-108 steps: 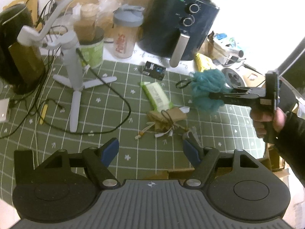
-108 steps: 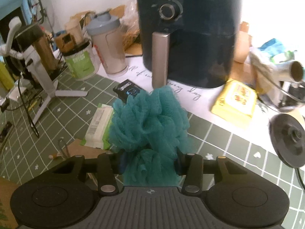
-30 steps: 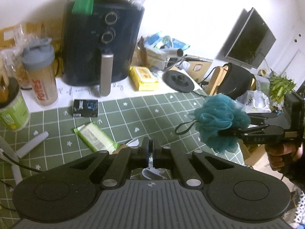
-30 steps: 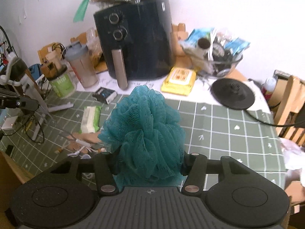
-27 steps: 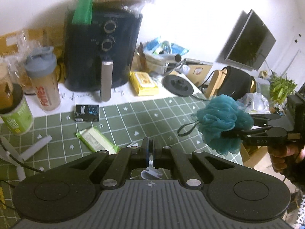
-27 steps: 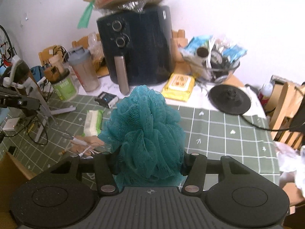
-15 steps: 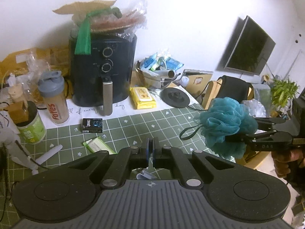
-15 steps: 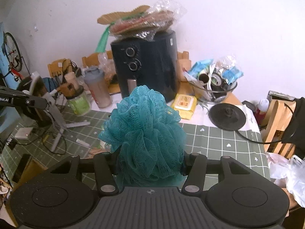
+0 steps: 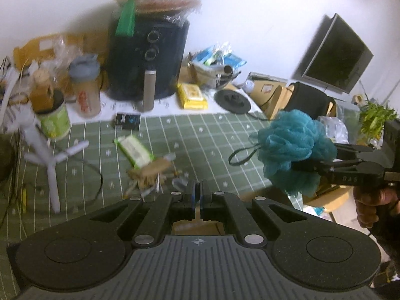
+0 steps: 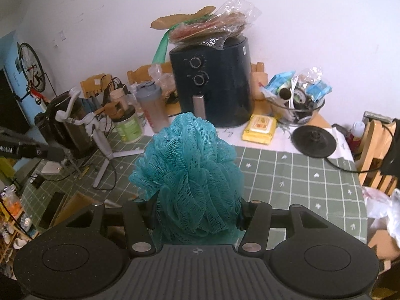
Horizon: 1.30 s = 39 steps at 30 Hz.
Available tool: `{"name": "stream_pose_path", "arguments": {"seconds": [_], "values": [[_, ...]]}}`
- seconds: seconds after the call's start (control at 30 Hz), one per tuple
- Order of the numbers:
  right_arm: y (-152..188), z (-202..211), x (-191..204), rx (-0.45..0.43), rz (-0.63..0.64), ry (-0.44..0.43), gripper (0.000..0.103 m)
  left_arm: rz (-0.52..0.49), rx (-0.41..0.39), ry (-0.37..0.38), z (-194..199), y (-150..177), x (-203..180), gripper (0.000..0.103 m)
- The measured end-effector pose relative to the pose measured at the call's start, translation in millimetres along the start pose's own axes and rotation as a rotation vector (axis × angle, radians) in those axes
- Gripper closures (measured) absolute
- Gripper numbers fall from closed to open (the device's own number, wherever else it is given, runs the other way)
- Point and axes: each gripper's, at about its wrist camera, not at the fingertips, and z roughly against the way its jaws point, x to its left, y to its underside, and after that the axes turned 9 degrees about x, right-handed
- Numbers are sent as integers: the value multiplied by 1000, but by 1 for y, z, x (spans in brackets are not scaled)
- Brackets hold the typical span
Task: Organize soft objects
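Loofah point(image 10: 190, 175) in R claw point(image 10: 195, 215); L claw point(image 9: 197, 195) closed

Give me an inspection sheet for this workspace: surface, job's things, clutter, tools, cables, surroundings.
Surface: green checked table mat, crowded at the back.
Job's things: teal bath sponge held in the air; its loop hangs free.
Clutter: air fryer, shaker bottle, yellow wipes pack, green wipes pack, glass bowl of packets.
Tools: right tool shut on the sponge; left tool shut, empty.
Cables: black cord looped across the mat.
Surroundings: monitor, potted plant, bicycle.
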Motion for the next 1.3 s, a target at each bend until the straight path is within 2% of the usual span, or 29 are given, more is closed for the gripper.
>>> {"name": "stream_pose_path", "arguments": {"seconds": [0.3,0.57,0.83,1.0,1.13,1.2,1.3], "values": [[15,14,17,30,14,-81,47,61,92,-13,-15,38,-6,100],[46,0,35,125,44,-138,47,90,183,-21,-42,68,-11,100],[74,-30,46,217,48,-138,47,128,255,-31,-58,89,-8,100],[81,-44,53,250,71,-119,46,145,284,-44,-65,96,-7,99],[82,-49,61,270,117,-85,42,155,314,-73,-68,100,-8,99],[81,-50,64,281,133,-81,40,156,330,-84,-70,102,-10,94],[81,-50,69,291,156,-65,32,152,327,-91,-66,104,-13,73]]}}
